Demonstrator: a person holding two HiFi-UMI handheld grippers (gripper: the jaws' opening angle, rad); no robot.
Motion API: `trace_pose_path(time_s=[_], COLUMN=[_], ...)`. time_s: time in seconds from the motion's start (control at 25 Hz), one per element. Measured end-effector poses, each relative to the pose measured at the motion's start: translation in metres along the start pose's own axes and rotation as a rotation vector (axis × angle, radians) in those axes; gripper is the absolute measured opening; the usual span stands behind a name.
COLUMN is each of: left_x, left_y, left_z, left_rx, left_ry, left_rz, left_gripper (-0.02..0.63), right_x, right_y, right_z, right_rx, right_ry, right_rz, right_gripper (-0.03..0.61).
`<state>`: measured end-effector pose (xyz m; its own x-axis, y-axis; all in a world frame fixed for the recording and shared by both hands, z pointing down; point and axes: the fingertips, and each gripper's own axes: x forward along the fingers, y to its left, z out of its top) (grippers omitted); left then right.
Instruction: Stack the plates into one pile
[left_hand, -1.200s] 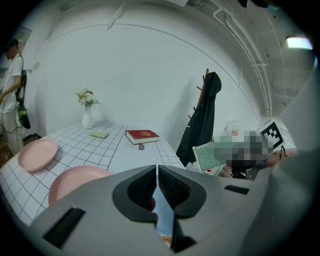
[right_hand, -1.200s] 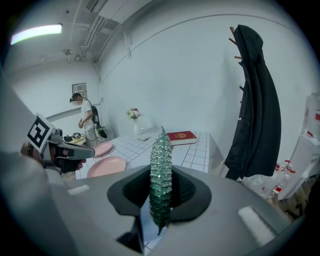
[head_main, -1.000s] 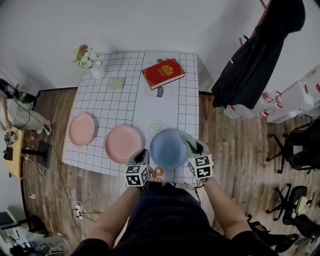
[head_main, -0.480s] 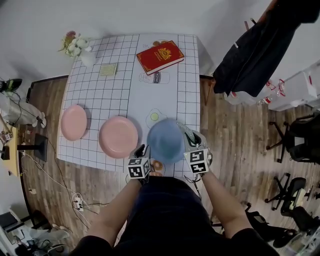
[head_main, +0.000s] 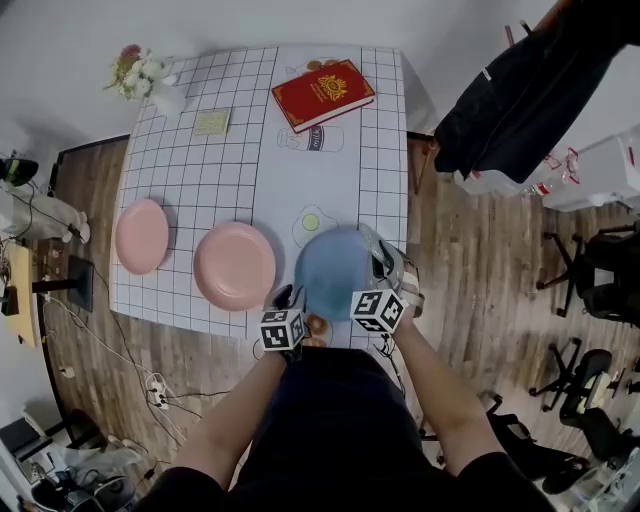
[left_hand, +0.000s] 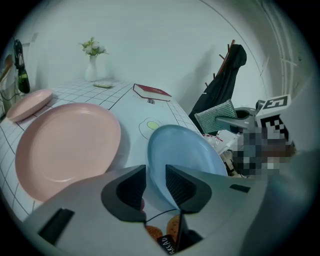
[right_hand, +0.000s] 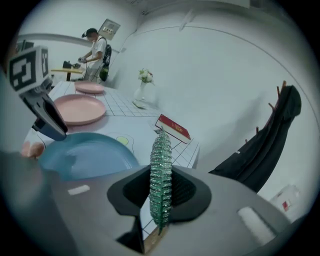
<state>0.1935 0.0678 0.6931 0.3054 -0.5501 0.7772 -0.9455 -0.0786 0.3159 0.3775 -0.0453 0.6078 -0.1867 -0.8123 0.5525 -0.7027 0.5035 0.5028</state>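
Note:
A blue plate (head_main: 333, 272) lies at the table's near edge, right of a large pink plate (head_main: 235, 265) and a smaller pink plate (head_main: 141, 236). My left gripper (head_main: 290, 298) is at the blue plate's near left rim. In the left gripper view that rim (left_hand: 162, 170) runs between the jaws of the left gripper (left_hand: 152, 185). They have just been opening, and a gap shows beside the left pad. My right gripper (head_main: 385, 275) is shut on a clear ribbed glass plate (right_hand: 161, 175), held on edge above the blue plate's right side.
A red book (head_main: 322, 93), a small card (head_main: 212, 122) and a vase of flowers (head_main: 150, 80) sit at the table's far end. A dark coat (head_main: 520, 100) hangs to the right, with office chairs (head_main: 600, 290) beyond. A person (right_hand: 95, 52) stands far off.
Both grippers have sunk toward the table, bringing the blue plate and the glass plate down. The left gripper's jaws have parted around the blue plate's rim.

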Motion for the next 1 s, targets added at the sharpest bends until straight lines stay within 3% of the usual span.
trace_pose_path(time_s=[0.2,0.32,1.0], left_x=[0.010,0.014,0.021], left_y=[0.001,0.003,0.000], left_z=[-0.014,-0.017,-0.020], left_rx=[-0.027,-0.036,-0.089], left_ry=[0.048,0.060,0.062], left_rz=[0.003,0.006,-0.033], left_gripper=[0.101,0.100,0.067], right_x=[0.015,0.019,0.048], right_y=[0.024,0.037,0.083], right_z=[-0.003,-0.005,-0.029], right_rx=[-0.202,-0.270,-0.397], right_ry=[0.028,0.045,0.140], right_rz=[-0.027,-0.021,0.128], right_gripper=[0.087,0.087,0.087])
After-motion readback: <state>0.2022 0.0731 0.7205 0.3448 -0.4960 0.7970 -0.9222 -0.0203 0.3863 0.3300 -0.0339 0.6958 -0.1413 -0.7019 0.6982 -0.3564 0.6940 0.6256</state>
